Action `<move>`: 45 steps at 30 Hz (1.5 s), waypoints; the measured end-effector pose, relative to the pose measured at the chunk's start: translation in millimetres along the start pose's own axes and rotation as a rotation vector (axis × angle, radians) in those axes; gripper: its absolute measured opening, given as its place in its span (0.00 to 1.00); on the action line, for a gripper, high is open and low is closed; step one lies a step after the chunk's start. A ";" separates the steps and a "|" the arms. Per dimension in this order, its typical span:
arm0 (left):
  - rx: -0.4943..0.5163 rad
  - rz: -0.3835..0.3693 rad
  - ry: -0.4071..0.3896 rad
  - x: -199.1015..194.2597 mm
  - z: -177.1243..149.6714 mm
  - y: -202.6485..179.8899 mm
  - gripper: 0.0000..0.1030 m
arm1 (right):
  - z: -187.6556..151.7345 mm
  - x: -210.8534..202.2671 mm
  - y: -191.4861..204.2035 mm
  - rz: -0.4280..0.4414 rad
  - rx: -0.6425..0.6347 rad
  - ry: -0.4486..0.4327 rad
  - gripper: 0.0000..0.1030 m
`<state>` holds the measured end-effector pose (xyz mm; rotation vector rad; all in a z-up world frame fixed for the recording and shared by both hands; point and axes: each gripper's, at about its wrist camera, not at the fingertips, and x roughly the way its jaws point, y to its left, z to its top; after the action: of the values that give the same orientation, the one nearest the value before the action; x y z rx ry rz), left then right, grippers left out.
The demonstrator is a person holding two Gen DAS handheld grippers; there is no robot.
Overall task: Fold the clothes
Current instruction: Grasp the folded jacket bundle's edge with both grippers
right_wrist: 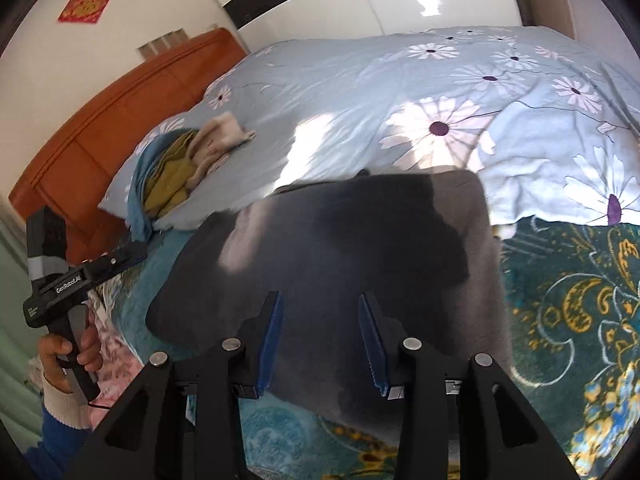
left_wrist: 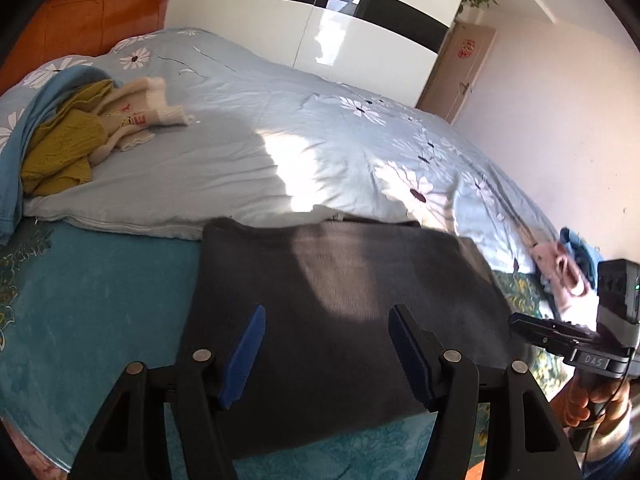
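Note:
A dark grey garment (left_wrist: 340, 280) lies folded into a flat rectangle on the teal blanket (left_wrist: 100, 300), its far edge against the duvet. In the left wrist view my left gripper (left_wrist: 326, 316) hangs just above its near half, open, with nothing between the blue pads. The right wrist view shows the same garment (right_wrist: 320, 240) under my right gripper (right_wrist: 320, 300), which is open with a narrower gap and holds nothing. A person's hand (left_wrist: 592, 400) grips the right tool's handle at the far right. Another hand (right_wrist: 68, 352) holds the left tool.
A heap of blue, olive and cream clothes (left_wrist: 80, 132) lies on the daisy-print duvet (left_wrist: 320, 120) near the orange headboard (left_wrist: 80, 20). A pink garment (left_wrist: 560, 268) sits at the duvet's right end. A white and black wardrobe (left_wrist: 320, 20) stands behind the bed.

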<state>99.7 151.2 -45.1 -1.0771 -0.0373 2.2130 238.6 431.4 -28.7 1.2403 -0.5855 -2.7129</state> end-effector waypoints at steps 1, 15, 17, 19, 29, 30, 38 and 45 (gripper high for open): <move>0.006 0.006 0.017 5.4 -7.3 -2.7 0.66 | -6.2 2.6 1.1 -0.009 -0.012 0.006 0.39; 0.021 0.043 0.048 42.1 -41.1 -5.2 0.84 | -41.3 23.6 0.3 -0.165 -0.081 -0.065 0.59; 0.022 0.051 0.043 42.2 -41.7 -6.9 0.86 | -42.7 24.4 5.2 -0.173 -0.096 -0.070 0.65; 0.017 0.057 0.034 41.6 -42.0 -7.9 0.86 | -43.7 25.4 9.5 -0.172 -0.112 -0.079 0.75; -0.202 -0.038 -0.128 0.7 -62.4 19.5 0.95 | -56.2 4.5 4.5 -0.100 -0.081 -0.138 0.90; -0.211 -0.032 -0.129 0.1 -64.5 21.2 0.95 | -57.8 1.4 5.9 -0.114 -0.088 -0.139 0.90; -0.249 0.031 -0.098 -1.4 -71.9 29.2 1.00 | -62.1 -11.5 13.9 -0.188 -0.110 -0.139 0.90; -0.139 0.142 -0.089 -9.0 -74.0 9.1 1.00 | -68.1 -15.8 26.9 -0.237 -0.170 -0.140 1.00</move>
<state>151.0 120.3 -90.4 -1.0839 -0.1600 2.4148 298.2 390.1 -47.7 1.1518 -0.2236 -2.9875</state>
